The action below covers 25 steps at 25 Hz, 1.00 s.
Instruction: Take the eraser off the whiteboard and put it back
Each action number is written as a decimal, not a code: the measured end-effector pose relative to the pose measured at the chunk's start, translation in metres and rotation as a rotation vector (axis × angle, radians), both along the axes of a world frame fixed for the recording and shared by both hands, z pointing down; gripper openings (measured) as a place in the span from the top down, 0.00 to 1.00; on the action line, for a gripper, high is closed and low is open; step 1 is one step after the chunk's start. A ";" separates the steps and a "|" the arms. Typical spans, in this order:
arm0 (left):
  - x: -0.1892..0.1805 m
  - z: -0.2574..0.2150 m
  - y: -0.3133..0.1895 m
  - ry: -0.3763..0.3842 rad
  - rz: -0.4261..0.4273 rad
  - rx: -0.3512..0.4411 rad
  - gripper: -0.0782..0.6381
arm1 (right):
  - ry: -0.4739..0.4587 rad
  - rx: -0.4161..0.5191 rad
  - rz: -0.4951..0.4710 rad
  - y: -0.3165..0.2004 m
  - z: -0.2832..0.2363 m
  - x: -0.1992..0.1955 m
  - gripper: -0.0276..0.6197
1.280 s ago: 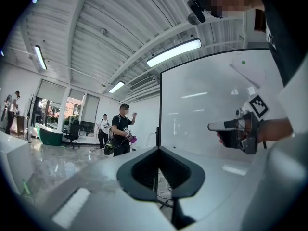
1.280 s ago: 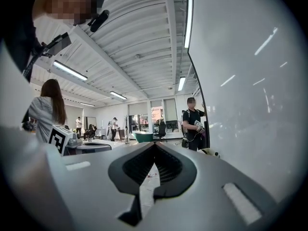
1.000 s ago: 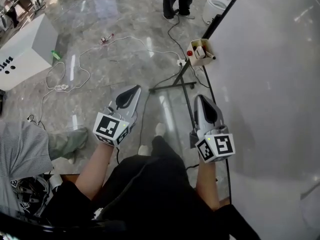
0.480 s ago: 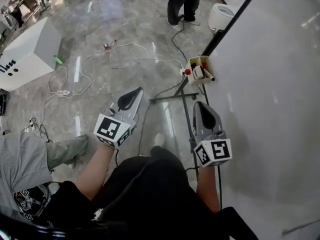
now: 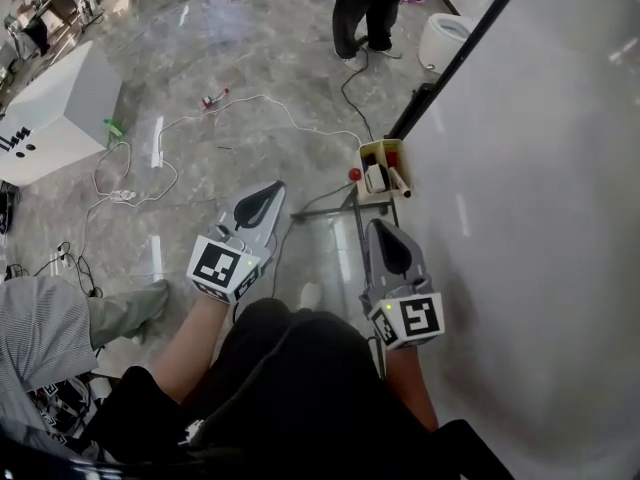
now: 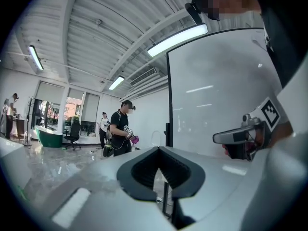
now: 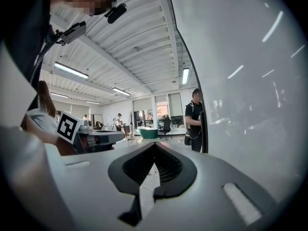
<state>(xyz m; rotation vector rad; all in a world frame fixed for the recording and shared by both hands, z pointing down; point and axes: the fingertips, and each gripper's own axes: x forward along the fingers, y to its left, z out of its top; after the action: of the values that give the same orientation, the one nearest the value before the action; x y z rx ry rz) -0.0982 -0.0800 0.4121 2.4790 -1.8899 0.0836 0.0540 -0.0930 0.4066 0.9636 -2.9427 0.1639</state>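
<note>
**Head view check: eraser job hasn't kicked off, both tongs empty**

Starting closest in: the left grey gripper [image 5: 272, 188] and the right grey gripper [image 5: 380, 226] both point out level in front of the person. Each one's jaws are clenched tip to tip with nothing between them, and the left gripper view and right gripper view both back that up. So nothing's been picked up. My read is that the whole task is left to do, both the taking off and the putting back.

The right one sits just beside the lower edge of the big glossy whiteboard [image 5: 540, 228], which fills the right side of the head view. I can't spot any eraser on the part of its face that shows.

Just past the right gripper there's a small tan open box [image 5: 366, 152] at the board's bottom edge. Inside it:
- a white blocky piece [image 5: 376, 178], which is my best guess for the eraser, but it's too small to be sure
- a white-barrelled marker [image 5: 398, 182] lying along the right wall
- a red bit [image 5: 391, 157] at the back, no idea what it is

A red round knob [image 5: 354, 175] sits just outside the box's left wall.

Further out, a white cable [image 5: 250, 101] snakes over the grey marble floor [image 5: 200, 58]. A person in black [image 5: 358, 8] stands well away, near a white round bin [image 5: 440, 38].
</note>
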 end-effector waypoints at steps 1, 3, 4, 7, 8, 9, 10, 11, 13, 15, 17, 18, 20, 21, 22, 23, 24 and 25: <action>0.004 0.000 -0.007 0.006 0.003 0.002 0.89 | 0.007 0.002 0.001 -0.003 0.002 0.001 0.95; 0.014 0.001 -0.020 0.011 0.017 0.001 0.89 | 0.024 0.006 0.008 -0.011 0.006 0.002 0.95; 0.018 0.001 -0.026 0.008 0.028 -0.002 0.89 | 0.029 0.004 0.014 -0.015 0.009 0.002 0.95; 0.029 0.001 -0.043 -0.006 0.065 -0.011 0.89 | 0.037 -0.006 0.040 -0.028 0.015 0.006 0.95; 0.030 0.001 -0.048 -0.008 0.072 -0.013 0.89 | 0.041 -0.008 0.049 -0.031 0.017 0.007 0.95; 0.030 0.000 -0.053 -0.008 0.075 -0.016 0.89 | 0.045 -0.009 0.058 -0.034 0.018 0.008 0.95; 0.030 0.000 -0.057 -0.007 0.080 -0.018 0.89 | 0.048 -0.009 0.069 -0.038 0.019 0.010 0.95; 0.031 -0.001 -0.062 -0.006 0.093 -0.015 0.89 | 0.051 -0.009 0.081 -0.041 0.019 0.011 0.95; 0.032 -0.003 -0.073 -0.003 0.127 0.001 0.89 | 0.060 -0.008 0.109 -0.048 0.021 0.013 0.95; 0.031 -0.004 -0.085 0.000 0.150 -0.006 0.89 | 0.066 -0.008 0.139 -0.056 0.022 0.014 0.95; 0.030 -0.003 -0.096 -0.006 0.186 -0.023 0.89 | 0.070 -0.008 0.173 -0.063 0.023 0.013 0.95; 0.030 -0.003 -0.100 -0.010 0.212 -0.028 0.89 | 0.071 -0.010 0.194 -0.066 0.023 0.012 0.95; 0.030 -0.003 -0.109 -0.011 0.267 -0.021 0.89 | 0.066 -0.014 0.241 -0.074 0.021 0.012 0.95; 0.031 -0.004 -0.113 -0.007 0.291 -0.015 0.89 | 0.061 -0.015 0.263 -0.077 0.020 0.012 0.95; 0.030 -0.003 -0.117 -0.004 0.311 -0.009 0.89 | 0.057 -0.015 0.281 -0.080 0.019 0.012 0.95; 0.028 -0.002 -0.121 -0.004 0.331 -0.002 0.89 | 0.055 -0.014 0.297 -0.083 0.019 0.010 0.95; 0.026 -0.001 -0.125 -0.012 0.352 0.004 0.89 | 0.056 -0.012 0.310 -0.085 0.018 0.008 0.95; 0.023 0.000 -0.129 -0.020 0.371 0.008 0.89 | 0.061 -0.010 0.324 -0.086 0.019 0.006 0.95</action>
<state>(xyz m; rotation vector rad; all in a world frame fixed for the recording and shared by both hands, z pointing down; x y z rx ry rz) -0.0747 -0.2088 0.4118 2.8092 -1.4133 0.1069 0.0602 -0.1790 0.4251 1.4104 -2.7087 0.1553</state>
